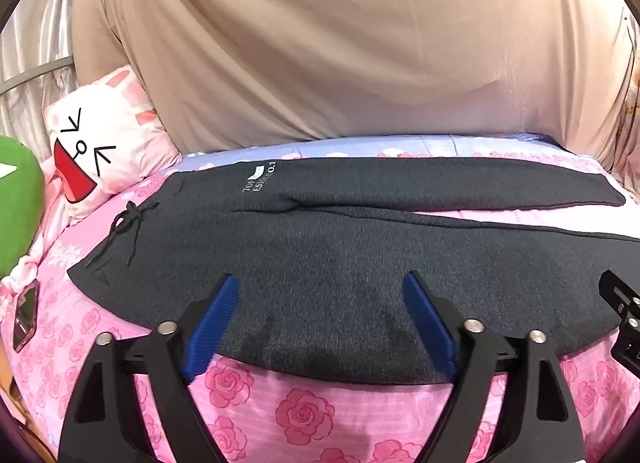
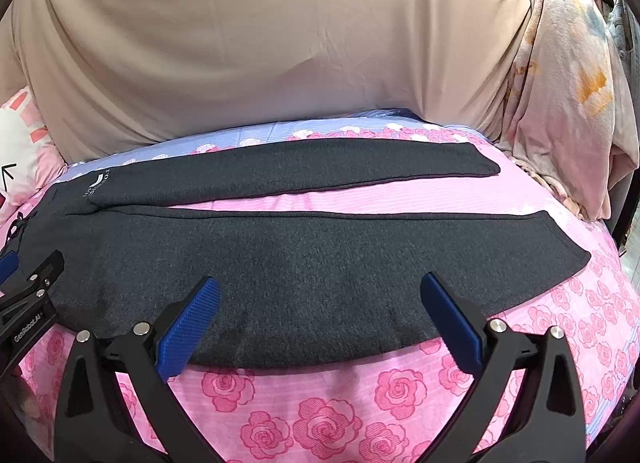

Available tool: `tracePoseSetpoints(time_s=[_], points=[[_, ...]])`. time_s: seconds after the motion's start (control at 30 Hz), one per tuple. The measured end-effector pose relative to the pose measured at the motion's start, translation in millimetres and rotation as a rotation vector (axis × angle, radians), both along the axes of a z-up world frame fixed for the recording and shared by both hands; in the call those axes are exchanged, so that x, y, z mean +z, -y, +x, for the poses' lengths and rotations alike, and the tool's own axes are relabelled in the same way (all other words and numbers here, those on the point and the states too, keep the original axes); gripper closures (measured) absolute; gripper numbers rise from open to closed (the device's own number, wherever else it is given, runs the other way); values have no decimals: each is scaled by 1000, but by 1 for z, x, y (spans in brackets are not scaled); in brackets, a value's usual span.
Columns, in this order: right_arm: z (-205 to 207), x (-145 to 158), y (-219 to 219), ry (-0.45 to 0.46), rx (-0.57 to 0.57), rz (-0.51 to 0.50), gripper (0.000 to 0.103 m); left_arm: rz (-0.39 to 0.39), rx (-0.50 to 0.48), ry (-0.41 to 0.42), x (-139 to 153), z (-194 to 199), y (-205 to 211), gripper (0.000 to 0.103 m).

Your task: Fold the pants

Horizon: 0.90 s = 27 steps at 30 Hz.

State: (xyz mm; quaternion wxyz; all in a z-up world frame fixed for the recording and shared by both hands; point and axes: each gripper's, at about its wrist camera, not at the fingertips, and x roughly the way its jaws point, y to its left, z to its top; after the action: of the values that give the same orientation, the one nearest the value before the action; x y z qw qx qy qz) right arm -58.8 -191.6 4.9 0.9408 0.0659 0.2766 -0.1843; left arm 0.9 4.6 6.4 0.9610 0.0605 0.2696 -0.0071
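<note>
Dark grey pants lie flat on the pink rose bedsheet, waist with drawstring at the left, two legs spread to the right. They also show in the right wrist view. My left gripper is open, its blue pads hovering over the near leg's front edge near the waist. My right gripper is open over the same leg's near edge, further toward the cuff. Neither holds cloth.
A white cartoon pillow and a green plush sit at the left. A beige sheet hangs behind the bed. A phone lies at the left edge. A floral cloth hangs at the right.
</note>
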Motion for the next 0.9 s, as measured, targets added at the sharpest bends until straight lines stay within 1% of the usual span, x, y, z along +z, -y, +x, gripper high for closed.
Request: tracePoseSetpoints(time_s=[0.1,0.9], points=[[0,0,0,1,0,0,5,-6,4,5,2,0,-1,16],[-1,-1,2,3,2,3,5,-13,11,0,0,-1,-1,16]])
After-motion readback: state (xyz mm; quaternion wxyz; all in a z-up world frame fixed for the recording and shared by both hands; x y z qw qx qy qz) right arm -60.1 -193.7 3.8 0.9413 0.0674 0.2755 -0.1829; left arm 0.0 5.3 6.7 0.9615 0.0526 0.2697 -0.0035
